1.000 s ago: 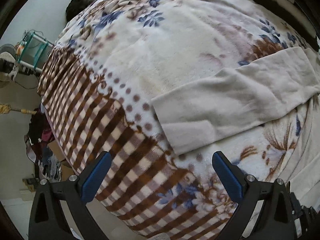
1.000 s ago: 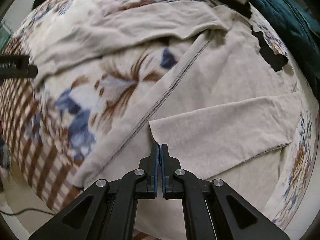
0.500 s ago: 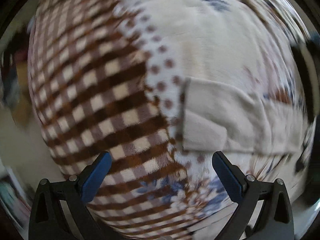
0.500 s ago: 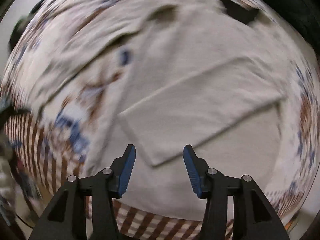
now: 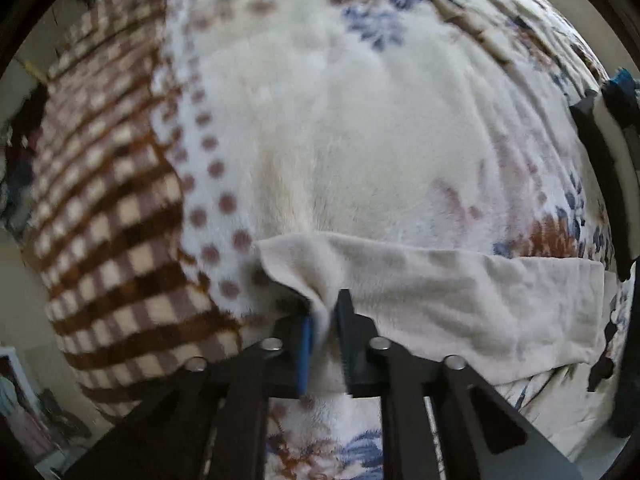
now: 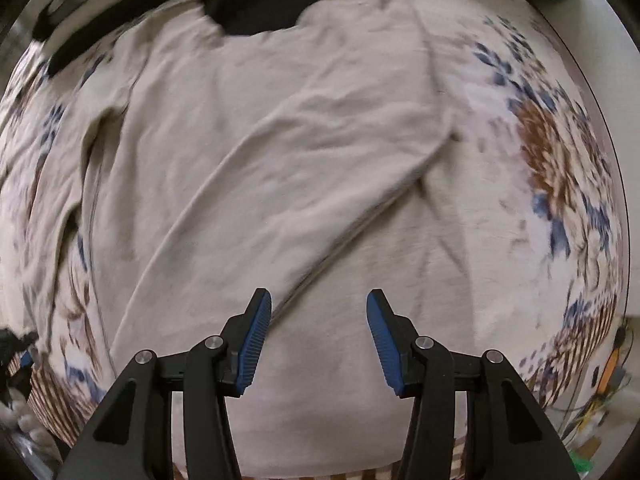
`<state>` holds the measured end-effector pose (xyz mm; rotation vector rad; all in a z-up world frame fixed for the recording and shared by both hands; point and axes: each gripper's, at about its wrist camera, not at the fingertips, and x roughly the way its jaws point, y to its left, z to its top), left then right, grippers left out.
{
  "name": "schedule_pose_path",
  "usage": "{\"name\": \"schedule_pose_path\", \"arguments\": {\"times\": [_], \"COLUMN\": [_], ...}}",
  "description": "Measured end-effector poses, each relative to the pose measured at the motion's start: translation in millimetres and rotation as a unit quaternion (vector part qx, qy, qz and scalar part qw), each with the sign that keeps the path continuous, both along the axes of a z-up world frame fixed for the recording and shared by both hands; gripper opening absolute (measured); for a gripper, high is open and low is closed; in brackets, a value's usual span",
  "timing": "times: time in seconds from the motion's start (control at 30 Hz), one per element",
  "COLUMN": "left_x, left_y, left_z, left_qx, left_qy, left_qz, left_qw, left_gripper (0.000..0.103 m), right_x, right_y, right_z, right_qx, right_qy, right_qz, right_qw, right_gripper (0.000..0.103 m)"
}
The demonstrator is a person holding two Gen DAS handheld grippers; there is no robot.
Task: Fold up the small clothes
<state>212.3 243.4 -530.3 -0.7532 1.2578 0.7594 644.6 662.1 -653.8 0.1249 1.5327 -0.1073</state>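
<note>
A beige long-sleeved top (image 6: pixel 280 152) lies spread on a floral blanket (image 6: pixel 560 168). One sleeve is folded diagonally across its body. My right gripper (image 6: pixel 318 336) is open and empty just above the garment's lower part. In the left wrist view the other sleeve (image 5: pixel 460 300) stretches to the right over the blanket (image 5: pixel 340 140). My left gripper (image 5: pixel 324 332) is shut on the cuff end of that sleeve, and the cloth bunches up between the fingers.
The blanket has a brown checked border (image 5: pixel 112 220) at the left, where the bed drops off to the floor. A dark garment (image 6: pixel 260 8) lies beyond the top's neckline. Cables and clutter (image 6: pixel 600 392) sit off the bed at the right.
My left gripper went from open above the sleeve to shut on its cuff. My right gripper let go of the folded sleeve's cuff, opened, and drew back towards the garment's lower part.
</note>
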Motion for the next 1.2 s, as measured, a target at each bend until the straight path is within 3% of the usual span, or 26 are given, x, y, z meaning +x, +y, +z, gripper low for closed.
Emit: {"name": "schedule_pose_path", "arguments": {"times": [0.17, 0.27, 0.37, 0.47, 0.5, 0.57, 0.6, 0.7, 0.8, 0.93, 0.97, 1.0, 1.1, 1.13, 1.2], "left_x": [19, 36, 66, 82, 83, 81, 75, 50, 11, -20, -25, -29, -30, -29, -26], "left_y": [-30, -61, -117, -196, -232, -277, -309, -370, -410, -436, -437, -438, -426, -420, -402], "left_z": [66, 110, 146, 154, 153, 146, 137, 117, 93, 66, 59, 53, 46, 48, 52], "left_qx": [0.092, 0.128, 0.118, 0.071, 0.051, 0.014, -0.004, -0.03, -0.049, -0.05, -0.047, -0.046, -0.076, -0.072, -0.089], "left_qy": [-0.049, -0.101, -0.149, -0.183, -0.189, -0.187, -0.18, -0.158, -0.124, -0.081, -0.064, -0.045, -0.029, -0.029, -0.03], "left_qz": [-0.072, -0.148, -0.258, -0.377, -0.426, -0.491, -0.531, -0.61, -0.663, -0.705, -0.713, -0.716, -0.709, -0.705, -0.688], "left_qw": [0.992, 0.9755, 0.9474, 0.9051, 0.8831, 0.851, 0.8277, 0.7763, 0.7362, 0.7027, 0.6963, 0.6953, 0.7002, 0.7051, 0.7192], "left_gripper": [0.006, 0.006, 0.006, 0.006, 0.006, 0.006, 0.006, 0.006, 0.006, 0.006, 0.009, 0.01, 0.01, 0.019, 0.061], "right_x": [-17, -19, -34, -64, -75, -96, -104, -133, -171, -200, -209, -215, -231, -237, -242], "right_y": [-50, -94, -133, -177, -198, -232, -246, -299, -346, -392, -403, -411, -442, -455, -472], "right_z": [7, 15, 19, 22, 24, 26, 26, 25, 19, 13, 13, 11, 14, 18, 26], "right_qx": [0.008, 0.014, 0.022, 0.012, 0.008, 0.0, -0.003, -0.009, -0.015, -0.009, -0.004, 0.002, 0.034, 0.043, 0.061], "right_qy": [0.002, 0.007, 0.018, 0.029, 0.033, 0.041, 0.044, 0.056, 0.069, 0.081, 0.083, 0.087, 0.087, 0.083, 0.069], "right_qz": [-0.015, -0.026, -0.046, -0.068, -0.075, -0.089, -0.096, -0.122, -0.142, -0.155, -0.155, -0.156, -0.159, -0.159, -0.156], "right_qw": [1.0, 1.0, 0.999, 0.997, 0.997, 0.995, 0.994, 0.991, 0.987, 0.985, 0.984, 0.984, 0.983, 0.983, 0.983], "right_gripper": [0.052, 0.052, 0.052, 0.052, 0.052, 0.052, 0.052, 0.052, 0.052, 0.052, 0.052, 0.052, 0.052, 0.052, 0.052]}}
